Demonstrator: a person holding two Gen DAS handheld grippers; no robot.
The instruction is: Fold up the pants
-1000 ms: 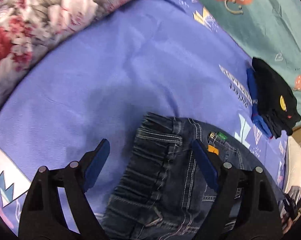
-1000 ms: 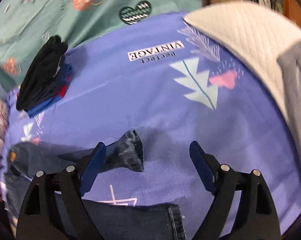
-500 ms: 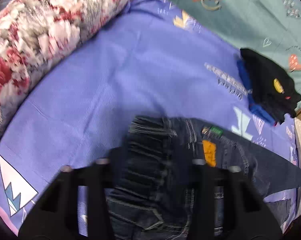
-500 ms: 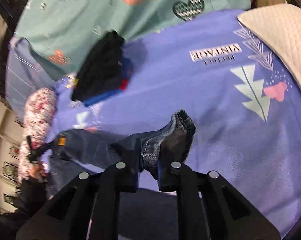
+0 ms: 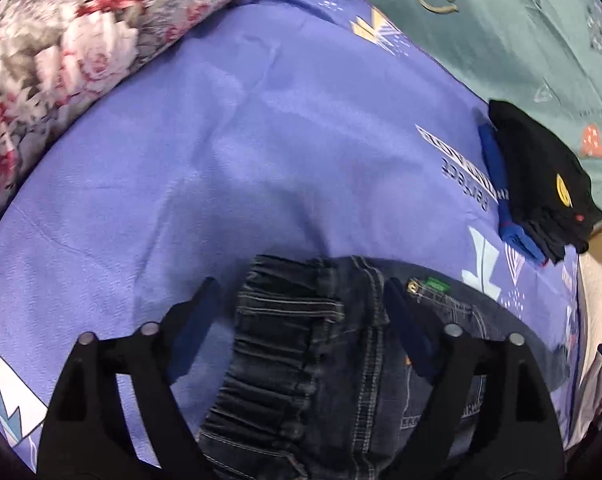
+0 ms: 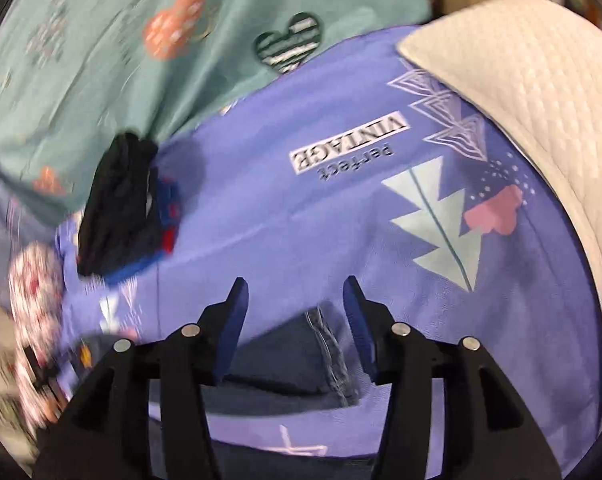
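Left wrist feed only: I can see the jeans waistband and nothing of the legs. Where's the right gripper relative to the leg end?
Observer: The right gripper hangs just above the leg hem. Its jaws are opening, and the hem shows in the gap with neither pad pressing on it.
Operator: Is the hem hanging or down?
Observer: It's down. It lies on the purple sheet with its stitched edge showing.

A bedroom at home: a purple printed sheet [image 5: 261, 152] is covering the bed, a floral pillow [image 5: 73, 40] is lying at ten o'clock, folded clothes [image 5: 541, 184] at three.
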